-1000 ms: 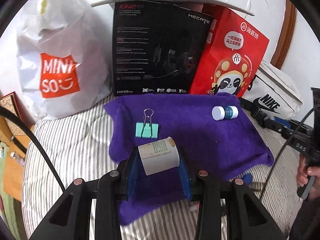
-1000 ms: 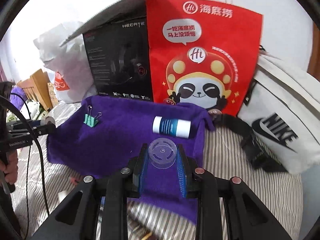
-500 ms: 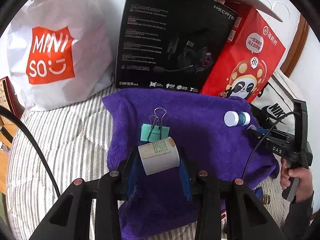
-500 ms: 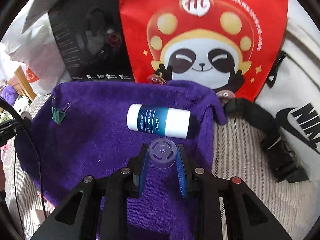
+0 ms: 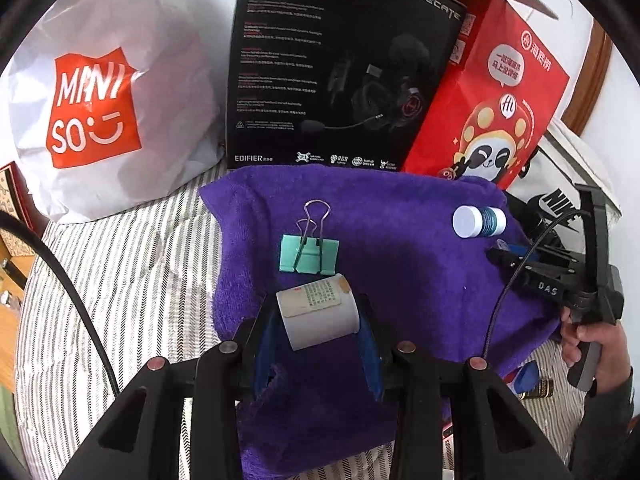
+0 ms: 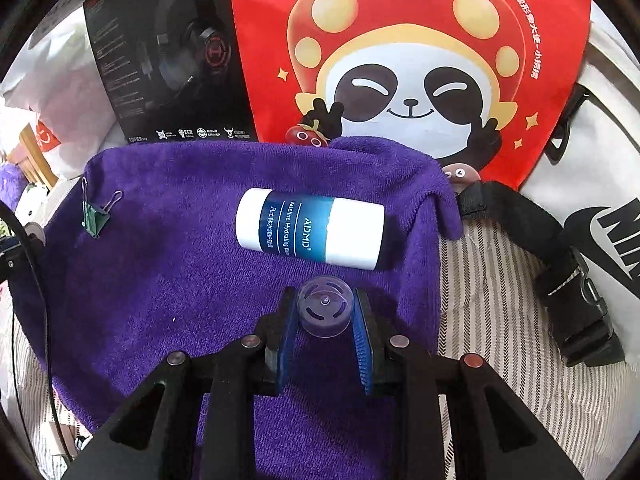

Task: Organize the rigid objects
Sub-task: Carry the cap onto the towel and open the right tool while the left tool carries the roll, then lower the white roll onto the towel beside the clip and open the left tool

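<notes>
A purple towel [image 5: 400, 264] [image 6: 168, 264] lies on a striped bed. My left gripper [image 5: 318, 316] is shut on a white cylindrical bottle [image 5: 320, 312] with a paper label, low over the towel just behind a green binder clip [image 5: 309, 254]. My right gripper [image 6: 325, 310] is shut on a small clear round cap [image 6: 325, 308], just in front of a blue-and-white Vaseline tube [image 6: 310, 234] that lies on its side on the towel. The tube [image 5: 478, 221] and the right gripper [image 5: 504, 258] show at the right of the left wrist view. The clip [image 6: 94, 218] shows at the left of the right wrist view.
Behind the towel stand a white Miniso bag [image 5: 104, 92], a black headset box [image 5: 340, 64] and a red panda bag [image 6: 408, 52]. A white Nike bag [image 6: 592, 184] with a black strap [image 6: 560, 264] lies at the right. Small items [image 5: 528, 380] lie off the towel's right edge.
Both grippers have moved forward and lower over the towel with their objects held. The left one has neared the binder clip, the right one the tube.
</notes>
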Motion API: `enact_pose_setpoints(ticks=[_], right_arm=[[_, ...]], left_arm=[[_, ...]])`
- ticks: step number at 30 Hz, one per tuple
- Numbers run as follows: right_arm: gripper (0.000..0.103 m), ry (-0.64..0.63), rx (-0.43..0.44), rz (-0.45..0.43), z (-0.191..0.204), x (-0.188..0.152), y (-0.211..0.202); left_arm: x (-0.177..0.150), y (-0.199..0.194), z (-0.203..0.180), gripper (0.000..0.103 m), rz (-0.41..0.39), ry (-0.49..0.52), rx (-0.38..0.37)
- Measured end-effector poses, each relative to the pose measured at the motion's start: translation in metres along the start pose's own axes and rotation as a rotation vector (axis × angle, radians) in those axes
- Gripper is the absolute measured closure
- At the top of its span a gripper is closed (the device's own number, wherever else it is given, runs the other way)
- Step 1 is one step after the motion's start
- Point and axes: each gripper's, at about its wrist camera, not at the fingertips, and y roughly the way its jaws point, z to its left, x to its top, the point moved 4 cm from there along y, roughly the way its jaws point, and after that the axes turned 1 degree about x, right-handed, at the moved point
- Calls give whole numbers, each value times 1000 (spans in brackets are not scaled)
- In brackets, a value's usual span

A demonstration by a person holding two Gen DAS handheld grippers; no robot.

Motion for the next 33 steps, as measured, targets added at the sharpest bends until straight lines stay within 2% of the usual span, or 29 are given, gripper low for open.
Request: enact_pose_setpoints(ticks=[2,3,6,9,13,16,19,22,27,33], right_arm=[[63,-1,39,-7,0,-2,-3],[61,-2,54,-15,2,-3,-5],[50,2,41,-27,2,-6,-14],[49,8,12,-48,4,-8,-30],[37,33,10,-107,7,-16,-61],[36,50,26,-158,8,-26,-81],[36,65,48,-218,12,-33,-90],[36,67,80,-242,14,-37,-93],[36,80,75,-225,11,-41,-89],[36,115,91,-232,3,-44,-92]], left_arm=[[-1,2,0,67,8,3,4],[-1,4,-1,67,12,4,3],[-1,8,-2,67,20,12,2],[-2,11,-3,67,28,23,9],[-1,17,-5,67,38,31,12],[2,23,-6,67,46,49,25],[3,30,-7,67,55,61,34],[3,37,-13,67,71,89,47],[5,48,-24,67,95,162,130],[5,49,-21,65,110,145,133]])
